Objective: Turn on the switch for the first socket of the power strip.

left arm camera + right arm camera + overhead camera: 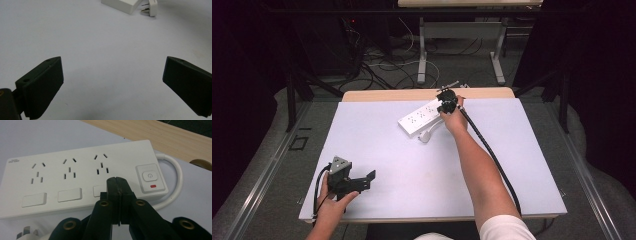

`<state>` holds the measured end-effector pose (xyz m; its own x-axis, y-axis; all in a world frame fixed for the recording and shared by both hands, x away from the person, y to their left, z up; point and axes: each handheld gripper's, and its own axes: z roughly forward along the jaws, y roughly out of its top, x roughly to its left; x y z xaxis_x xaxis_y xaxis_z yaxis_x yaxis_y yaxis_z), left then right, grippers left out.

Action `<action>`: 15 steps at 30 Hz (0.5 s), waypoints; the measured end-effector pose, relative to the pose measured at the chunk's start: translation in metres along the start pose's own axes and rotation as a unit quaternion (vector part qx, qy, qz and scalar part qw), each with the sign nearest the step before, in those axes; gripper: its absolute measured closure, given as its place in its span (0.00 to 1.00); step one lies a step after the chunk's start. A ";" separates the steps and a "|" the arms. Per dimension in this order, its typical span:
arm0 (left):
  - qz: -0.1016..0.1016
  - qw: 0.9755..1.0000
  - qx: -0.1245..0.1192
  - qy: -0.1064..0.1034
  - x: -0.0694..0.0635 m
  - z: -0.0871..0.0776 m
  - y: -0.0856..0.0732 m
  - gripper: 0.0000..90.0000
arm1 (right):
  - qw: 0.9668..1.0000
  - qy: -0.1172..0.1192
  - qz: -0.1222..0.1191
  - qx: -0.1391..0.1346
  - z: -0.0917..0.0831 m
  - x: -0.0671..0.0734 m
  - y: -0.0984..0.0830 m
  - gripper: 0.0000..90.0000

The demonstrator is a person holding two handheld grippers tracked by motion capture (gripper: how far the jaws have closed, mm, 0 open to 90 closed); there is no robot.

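The right claw [119,185], jaws pressed together on nothing, hovers over the white plastic power strip [75,173]; the left claw [112,85] rests spread on the white tabletop [105,45].

We see a white-topped table [377,145] with a wooden far edge [412,94], standing on grey floor [267,150]. Beyond it, a desk frame [462,35] stands over tangled cables [382,65], with dark surroundings at both sides.

- The left gripper [368,179] is black, topped by a grey three-cornered plate, and a black cable loops from its rear.
- Its flat jaws carry ribbed pads and small screw holes.
- The right gripper [119,185] shows brass-ringed screw holes on black arms.
- A white short sleeve [506,228] covers the right upper arm.
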<state>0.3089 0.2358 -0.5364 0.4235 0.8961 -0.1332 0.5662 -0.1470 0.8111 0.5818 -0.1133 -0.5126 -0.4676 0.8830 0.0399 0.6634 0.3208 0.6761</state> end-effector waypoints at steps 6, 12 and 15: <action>0.001 1.000 0.002 0.001 0.001 0.000 -0.001 0.04 | 1.000 -0.001 0.002 -0.003 0.010 -0.004 -0.003 1.00; -0.001 1.000 0.003 0.001 0.000 -0.001 -0.002 0.04 | 1.000 0.004 0.005 -0.002 0.015 -0.004 -0.004 1.00; -0.002 1.000 0.002 0.000 0.000 -0.002 -0.001 0.04 | 1.000 0.004 0.007 -0.005 0.016 -0.004 -0.004 1.00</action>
<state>0.3064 0.2365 -0.5363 0.4208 0.8969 -0.1362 0.5701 -0.1447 0.8087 0.5903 -0.1123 -0.5270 -0.4642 0.8840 0.0553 0.6634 0.3056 0.6830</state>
